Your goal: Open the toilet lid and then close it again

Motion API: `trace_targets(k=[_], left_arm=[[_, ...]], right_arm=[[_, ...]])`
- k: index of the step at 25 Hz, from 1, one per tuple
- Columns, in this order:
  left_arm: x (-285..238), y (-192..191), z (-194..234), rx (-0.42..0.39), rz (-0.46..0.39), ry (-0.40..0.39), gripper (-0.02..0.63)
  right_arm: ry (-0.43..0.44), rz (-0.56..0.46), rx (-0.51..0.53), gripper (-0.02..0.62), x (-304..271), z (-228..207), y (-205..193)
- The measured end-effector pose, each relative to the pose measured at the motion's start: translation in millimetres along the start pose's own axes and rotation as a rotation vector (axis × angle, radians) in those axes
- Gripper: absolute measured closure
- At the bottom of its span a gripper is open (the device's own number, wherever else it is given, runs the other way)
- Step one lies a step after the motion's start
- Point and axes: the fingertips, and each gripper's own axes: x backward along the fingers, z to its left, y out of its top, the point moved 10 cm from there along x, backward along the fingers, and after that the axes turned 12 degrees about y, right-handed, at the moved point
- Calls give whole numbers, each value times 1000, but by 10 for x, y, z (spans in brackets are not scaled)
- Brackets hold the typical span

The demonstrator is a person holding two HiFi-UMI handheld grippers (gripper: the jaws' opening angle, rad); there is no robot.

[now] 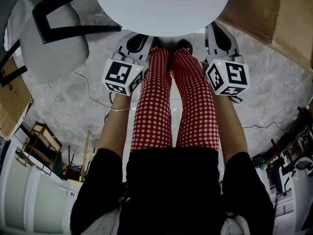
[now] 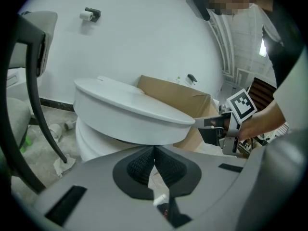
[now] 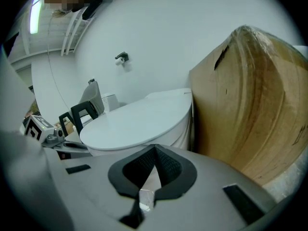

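Toilet lid (image 1: 163, 9) is lying shut on the white bowl (image 2: 96, 138), filling 12 o'clock in the head view, w/ the person's red-check legs (image 1: 156, 102) standing just below it toward 6. L gripper (image 1: 137, 42) is hovering at the lid's 7 o'clock edge & R gripper (image 1: 221, 37) at its 5 o'clock edge, both pointing at the front rim; can't tell if either is touching. L gripper view is showing its own jaws pressed together tip to tip, nothing between them, lid rim (image 2: 130, 107) sitting just beyond at 12. R gripper view is showing the same: jaws closed & empty, lid (image 3: 139, 121) spreading ahead at 11. Seen from the L view, the R gripper (image 2: 211, 124) is poking in at 3 o'clock, tip right by the rim. Cardboard box (image 3: 250, 105) is standing just beside the toilet at 3 in the R view. Grey chair (image 1: 49, 38) w/ black frame is sitting at 10 in the head view, apart from the lid. Roll holder (image 2: 89, 14) is hanging on the white wall (image 2: 144, 42) at 11
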Motion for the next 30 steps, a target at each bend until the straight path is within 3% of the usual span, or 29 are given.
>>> trace_targets(k=[30], left_arm=[[-186,-349,139,21,46,32,603]], right_arm=[[-4,42,-20,575,-227,-127,-332]])
